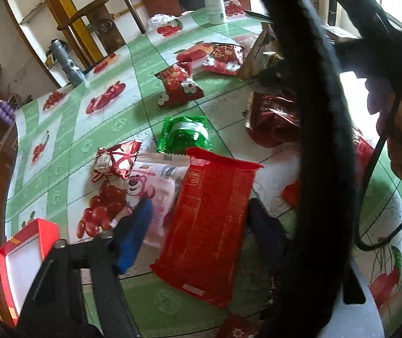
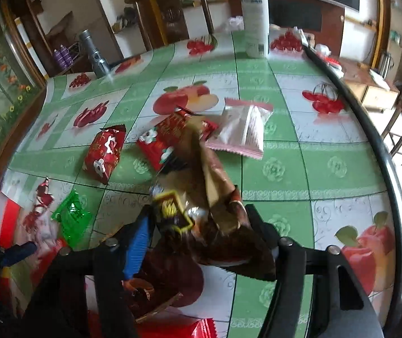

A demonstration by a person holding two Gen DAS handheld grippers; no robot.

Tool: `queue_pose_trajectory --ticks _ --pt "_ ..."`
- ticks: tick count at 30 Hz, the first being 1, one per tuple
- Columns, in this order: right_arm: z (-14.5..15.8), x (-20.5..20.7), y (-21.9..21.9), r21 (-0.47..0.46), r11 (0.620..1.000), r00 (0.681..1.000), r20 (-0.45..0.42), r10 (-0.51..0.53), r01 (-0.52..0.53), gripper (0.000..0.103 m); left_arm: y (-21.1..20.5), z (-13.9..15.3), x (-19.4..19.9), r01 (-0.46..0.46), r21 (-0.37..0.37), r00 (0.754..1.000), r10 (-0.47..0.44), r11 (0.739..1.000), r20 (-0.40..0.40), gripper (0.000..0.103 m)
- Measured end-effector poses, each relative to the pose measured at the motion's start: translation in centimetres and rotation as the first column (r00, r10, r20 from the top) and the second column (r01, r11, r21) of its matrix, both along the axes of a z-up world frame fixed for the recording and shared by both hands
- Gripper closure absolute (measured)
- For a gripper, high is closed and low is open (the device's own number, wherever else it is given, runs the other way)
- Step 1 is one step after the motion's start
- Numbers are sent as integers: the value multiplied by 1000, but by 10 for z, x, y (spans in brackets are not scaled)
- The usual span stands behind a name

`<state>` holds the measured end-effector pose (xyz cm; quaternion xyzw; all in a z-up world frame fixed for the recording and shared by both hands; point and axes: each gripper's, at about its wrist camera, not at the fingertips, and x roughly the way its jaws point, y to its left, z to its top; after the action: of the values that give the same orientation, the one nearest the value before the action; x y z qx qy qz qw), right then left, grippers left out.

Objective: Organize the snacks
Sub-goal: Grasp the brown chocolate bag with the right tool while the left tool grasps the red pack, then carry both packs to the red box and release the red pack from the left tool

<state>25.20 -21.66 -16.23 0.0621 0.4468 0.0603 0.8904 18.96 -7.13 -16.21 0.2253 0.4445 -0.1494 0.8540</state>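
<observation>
In the left wrist view my left gripper (image 1: 198, 214) is closed around a long flat red snack packet (image 1: 209, 222) held just over the table. A pink bear packet (image 1: 155, 191), a small red-white packet (image 1: 115, 163) and a green packet (image 1: 185, 135) lie beyond it. In the right wrist view my right gripper (image 2: 201, 225) is shut on a brown-and-gold snack bag (image 2: 215, 211), lifted and blurred. Two red flowered packets (image 2: 105, 152) (image 2: 164, 140) and a white-pink packet (image 2: 243, 129) lie on the table behind it.
A red box with a white inside (image 1: 23, 256) stands at the table's left edge. A white bottle (image 2: 254, 19) and a grey flashlight (image 2: 93, 53) stand at the far side. A dark red bag (image 1: 274, 118) lies near a thick black cable (image 1: 322, 140). A chair (image 1: 99, 17) stands behind.
</observation>
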Motion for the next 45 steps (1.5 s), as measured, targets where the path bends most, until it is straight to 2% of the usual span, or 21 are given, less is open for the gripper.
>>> queue_pose_trajectory --ticks 2,5,6,7,11,14,21,23,24,26,27,28,30,33,35,36,38,39,42,45 --pt "1 -4 -2 38 999 1000 -6 10 -10 54 2 4 0 -1 -25 1000 1 1000 -2 59" --pt "2 -10 -7 78 997 1000 -3 -6 7 56 4 7 -2 -8 -53 1000 7 999 -3 75" --pt "2 -13 -9 87 996 1000 -1 -12 12 56 4 8 -4 -7 -58 1000 7 998 -3 87" --pt "2 -16 -11 106 994 1000 1 -15 15 56 5 9 -5 -7 -71 1000 7 997 -7 103" --pt "7 -34 -16 161 986 999 25 -38 33 58 8 15 -11 -18 -100 1000 17 995 -6 103" --pt "16 -49 -20 193 980 997 55 -49 38 59 16 25 -18 -23 -151 1000 23 988 -2 103" --pt "40 -93 -18 263 965 991 126 -40 5 59 35 51 -37 -27 -229 999 35 973 30 103" --pt "41 -101 -14 266 964 992 125 -24 -10 59 38 50 -36 -27 -234 999 31 972 13 103" --pt "42 -104 -12 273 962 991 129 -25 -12 59 38 46 -32 -20 -243 1000 16 970 -20 100" --pt "45 -109 -11 284 959 990 139 -25 -16 59 37 38 -25 -25 -236 998 12 972 -58 79" --pt "46 -111 -10 290 957 989 144 -26 -17 59 34 31 -20 -23 -213 998 8 977 -68 54" --pt "48 -113 -11 296 955 989 147 -28 -17 59 31 27 -17 -18 -196 998 4 981 -69 36" --pt "50 -118 -11 300 954 988 152 -28 -19 59 26 14 -7 -36 -124 997 27 992 -73 30" --pt "53 -127 -10 303 953 986 165 -25 -27 59 29 -1 7 -67 -85 994 59 994 -95 29" --pt "55 -130 -10 305 952 985 173 -24 -30 59 34 -4 12 -71 -122 992 58 990 -111 28" --pt "56 -131 -11 307 951 984 175 -26 -30 59 36 -4 15 -75 -142 990 58 987 -125 32" --pt "56 -134 -11 315 949 984 178 -27 -31 59 36 -2 18 -76 -161 990 55 984 -133 51" --pt "55 -134 -11 317 948 984 178 -28 -31 59 34 -1 18 -74 -153 990 55 985 -127 54" --pt "52 -135 -10 319 947 985 172 -28 -29 59 25 0 9 -59 -112 994 48 992 -96 55" --pt "49 -140 -9 313 949 985 170 -30 -25 59 23 4 -7 -53 -126 995 41 991 -91 55"
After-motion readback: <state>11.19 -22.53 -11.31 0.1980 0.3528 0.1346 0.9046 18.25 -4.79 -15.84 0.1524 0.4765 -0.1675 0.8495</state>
